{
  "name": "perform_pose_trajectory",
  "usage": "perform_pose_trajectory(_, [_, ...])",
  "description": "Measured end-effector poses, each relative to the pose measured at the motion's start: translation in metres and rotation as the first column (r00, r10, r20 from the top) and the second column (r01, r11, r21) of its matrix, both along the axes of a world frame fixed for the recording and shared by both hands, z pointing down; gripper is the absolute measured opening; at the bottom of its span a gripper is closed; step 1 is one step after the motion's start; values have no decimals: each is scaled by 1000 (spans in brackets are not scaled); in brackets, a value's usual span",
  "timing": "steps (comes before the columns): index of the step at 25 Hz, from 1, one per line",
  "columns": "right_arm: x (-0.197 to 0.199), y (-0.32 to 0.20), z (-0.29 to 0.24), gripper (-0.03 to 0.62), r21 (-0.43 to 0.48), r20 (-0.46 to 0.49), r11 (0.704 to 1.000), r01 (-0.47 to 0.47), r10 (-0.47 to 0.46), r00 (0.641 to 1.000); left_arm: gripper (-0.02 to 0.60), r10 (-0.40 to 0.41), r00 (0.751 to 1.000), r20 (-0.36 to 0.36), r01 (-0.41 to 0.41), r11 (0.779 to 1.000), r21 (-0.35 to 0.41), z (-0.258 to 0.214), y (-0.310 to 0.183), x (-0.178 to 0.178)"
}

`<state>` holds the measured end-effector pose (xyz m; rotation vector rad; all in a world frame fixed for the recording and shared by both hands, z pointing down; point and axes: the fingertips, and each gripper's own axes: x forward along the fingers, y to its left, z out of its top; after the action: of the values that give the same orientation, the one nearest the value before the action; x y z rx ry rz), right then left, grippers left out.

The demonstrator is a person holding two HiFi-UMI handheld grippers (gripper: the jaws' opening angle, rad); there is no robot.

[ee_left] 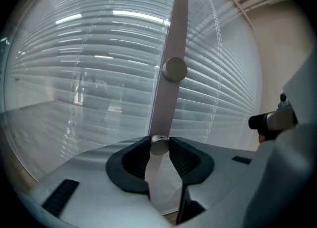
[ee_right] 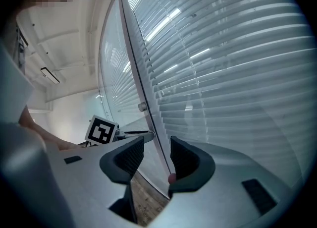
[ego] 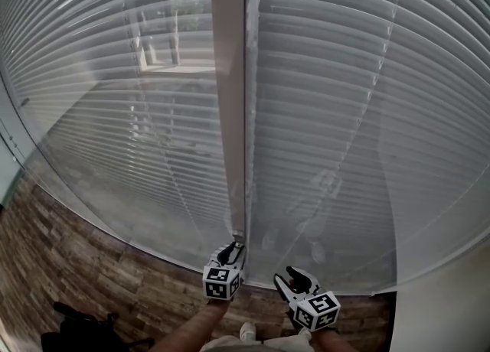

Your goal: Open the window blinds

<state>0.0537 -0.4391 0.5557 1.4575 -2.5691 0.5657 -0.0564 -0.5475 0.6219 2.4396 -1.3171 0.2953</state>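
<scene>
Left gripper (ego: 232,251) was clenched on the small round metal knob (ee_left: 159,145) at the lower end of the window post (ee_left: 167,98). Only the pad tips pinched it, one on each side, with nothing deeper in the jaws. Main risk as I read it: the knob looked smooth and domed, so any twist not in line with its axis would probably let the tips skate off and the grip pop loose. Pinching harder might just squeeze it out forwards. Right gripper (ee_right: 157,142) sat released just beside the left one, jaws apart with nothing between them, aimed at the bottom edge of the right-hand glass near the wooden floor (ego: 92,266). A drift forward could knock the pane, so I'd keep it parked. Further up the same post was a second knob (ee_left: 174,69), apart from the held one. I couldn't tell which knob drives which pane, so the wrong side might move, or nothing at all. The window blinds (ego: 344,113) sat behind the glass on both sides of the post, right-hand slats lying flat and overlapped, so I judged them not yet open. The left pane was too reflective to read the slat angle well. Turning the wrong way would likely only tighten them — and forcing past an end stop could strain the mechanism. Couldn't see any stop or direction mark.
</scene>
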Motion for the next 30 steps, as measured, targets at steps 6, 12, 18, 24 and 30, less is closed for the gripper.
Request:
perform_pose_trajectory(6, [-1,-1,1,173,0,3,1000,2,-2,1000,137,5,993,-114,-11,998,-54,1,-1,-2])
perform_pose_trajectory(12, [-2,0,1,173,-3,2,1000,4,-4,1000,135,-48,954,-297,-2,986,-167,3,-2,-4])
perform_pose_trajectory(18, [0,5,3,173,-5,-2,1000,2,-2,1000,135,-86,876,-474,-28,973,-228,4,1,-5])
perform_pose_trajectory(24, [0,1,3,172,-5,-6,1000,6,-6,1000,134,-136,741,-658,-70,958,-277,3,-4,-7])
perform_pose_trajectory(30, [1,2,3,172,-3,-9,1000,7,-7,1000,134,-179,623,-761,-105,945,-308,4,-5,-8])
